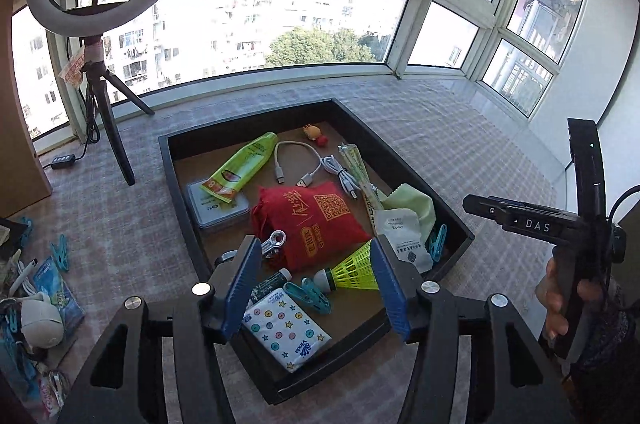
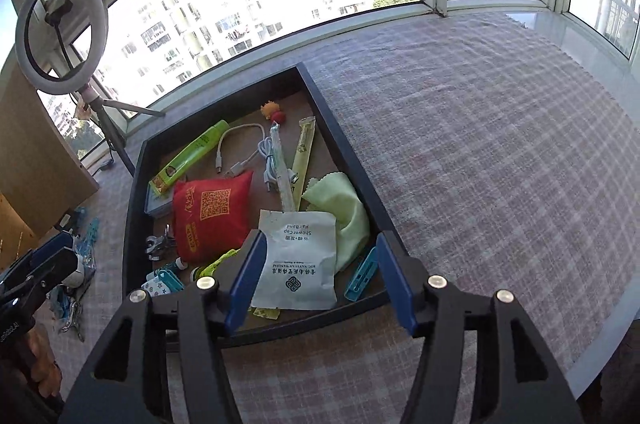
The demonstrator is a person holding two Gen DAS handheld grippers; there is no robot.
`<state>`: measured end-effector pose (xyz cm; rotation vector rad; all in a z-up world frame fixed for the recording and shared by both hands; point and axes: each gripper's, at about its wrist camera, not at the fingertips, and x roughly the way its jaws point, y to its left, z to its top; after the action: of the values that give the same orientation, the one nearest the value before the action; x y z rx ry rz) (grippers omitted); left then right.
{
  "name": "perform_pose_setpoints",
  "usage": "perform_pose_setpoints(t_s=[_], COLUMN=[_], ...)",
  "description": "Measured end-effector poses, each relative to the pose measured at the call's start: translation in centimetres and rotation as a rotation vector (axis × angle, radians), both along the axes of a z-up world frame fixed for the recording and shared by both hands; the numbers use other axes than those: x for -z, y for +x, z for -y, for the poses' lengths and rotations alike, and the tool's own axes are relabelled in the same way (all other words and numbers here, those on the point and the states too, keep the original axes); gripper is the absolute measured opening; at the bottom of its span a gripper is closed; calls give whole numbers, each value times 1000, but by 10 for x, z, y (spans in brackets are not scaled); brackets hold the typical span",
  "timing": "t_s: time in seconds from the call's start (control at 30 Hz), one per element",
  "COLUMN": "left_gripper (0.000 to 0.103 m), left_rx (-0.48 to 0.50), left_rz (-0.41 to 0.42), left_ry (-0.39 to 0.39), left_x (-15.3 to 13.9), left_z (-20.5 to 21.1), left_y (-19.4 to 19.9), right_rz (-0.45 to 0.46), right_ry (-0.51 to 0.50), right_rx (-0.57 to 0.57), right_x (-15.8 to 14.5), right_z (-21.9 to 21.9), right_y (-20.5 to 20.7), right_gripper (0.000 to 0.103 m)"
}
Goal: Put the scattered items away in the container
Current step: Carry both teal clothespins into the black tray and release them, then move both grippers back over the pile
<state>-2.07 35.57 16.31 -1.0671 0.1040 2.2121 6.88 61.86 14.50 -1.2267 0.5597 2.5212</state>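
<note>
A black tray [image 1: 182,180] [image 2: 344,140] on the checked cloth holds many items: a red pouch [image 1: 316,220] [image 2: 212,216], a green tube [image 1: 244,164], a white cable [image 1: 304,164], a tissue pack [image 1: 286,332], a yellow shuttlecock [image 1: 354,268], a white sachet [image 2: 298,260], a green cloth [image 2: 340,208] and blue clips [image 2: 362,274]. My left gripper [image 1: 316,288] is open and empty above the tray's near end. My right gripper [image 2: 320,280] is open and empty above the sachet. Several items lie scattered left of the tray [image 1: 44,300].
A ring light on a tripod [image 1: 108,128] stands at the back left with its cable and switch [image 1: 62,160]. A brown board [image 2: 36,160] leans at the left. Windows run along the back. Checked cloth [image 2: 480,144] stretches right of the tray.
</note>
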Motion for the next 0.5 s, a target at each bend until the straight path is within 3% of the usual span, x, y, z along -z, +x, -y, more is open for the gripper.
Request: perform_pose_setpoints(t_s=[0.27, 0.5], left_gripper=[52, 52], left_rx=[-70, -164], left_rz=[-11, -12], left_ry=[-11, -29], left_x=[-3, -6], left_z=[38, 98], left_y=[1, 4], right_rz=[-8, -32], right_ry=[-16, -11], right_rx=[-29, -91], right_x=[1, -7], right_z=[11, 47], right_y=[-5, -19], right_gripper=[56, 56])
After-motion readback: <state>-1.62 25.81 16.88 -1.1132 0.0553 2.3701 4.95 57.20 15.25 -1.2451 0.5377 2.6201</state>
